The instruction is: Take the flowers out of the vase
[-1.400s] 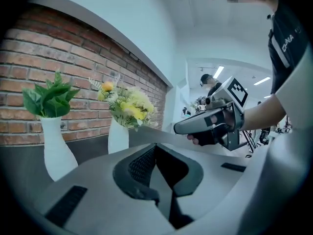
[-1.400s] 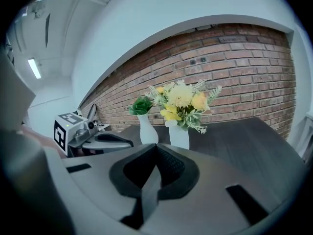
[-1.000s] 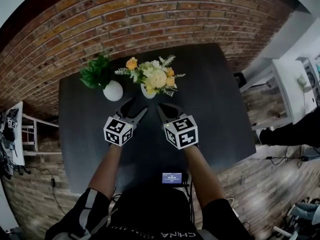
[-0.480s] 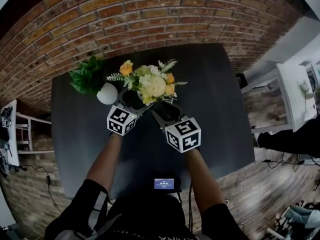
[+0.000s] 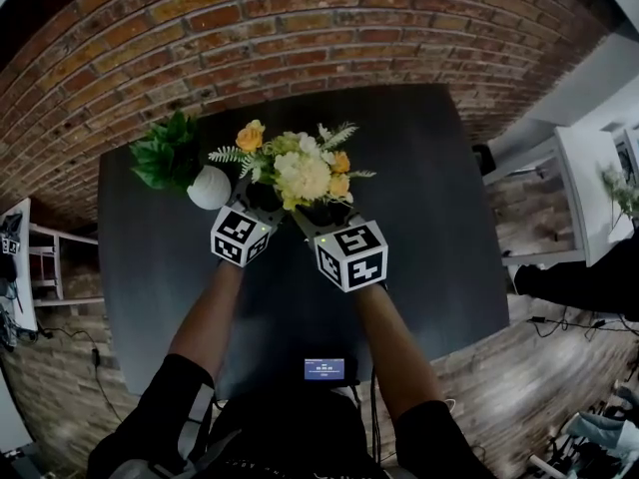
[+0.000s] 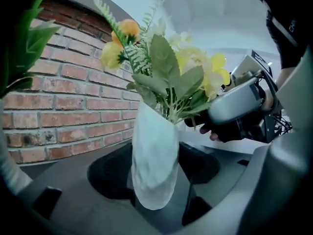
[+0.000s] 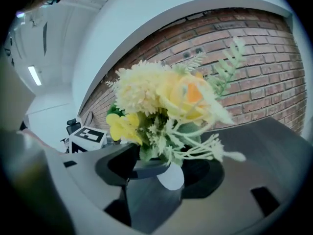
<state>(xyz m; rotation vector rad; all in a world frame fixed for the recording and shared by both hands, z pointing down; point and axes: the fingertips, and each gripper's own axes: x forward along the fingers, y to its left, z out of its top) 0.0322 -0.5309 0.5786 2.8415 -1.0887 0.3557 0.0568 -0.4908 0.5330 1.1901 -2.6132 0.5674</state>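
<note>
- The left gripper point(image 6: 155, 180) has its jaws closed against the white vase point(image 6: 152, 146). The vase body fills the gap between the two dark pads and touches both, and it leans a little in that grip.
- The right gripper point(image 7: 164, 169) has its jaws apart, one on each side of the green stems just above the vase's mouth. Leaves crowd the gap, and I cannot tell whether the pads press on the stems.
- The flowers point(image 7: 164, 99) are in the vase. The cream, yellow and orange heads and the fern sprigs spread above both pairs of jaws.
- In the left gripper view, the right gripper's tip reaches in among the leaves at the bunch's right side, just beside the vase neck.
- In the head view, the two grippers meet under the bunch from the near side, left and right close together, and the blooms hide the vase.
- No view shows whether the vase's base rests on the dark table point(image 5: 419, 218).
- Just left of the bunch stands a leafy plant point(image 5: 172, 153) in a round white pot point(image 5: 208, 189), near the left gripper's marker cube point(image 5: 241, 236).
- A brick wall point(image 5: 300, 38) runs behind the table's far edge.
- A small lit screen point(image 5: 324, 369) sits at the near edge.
</note>
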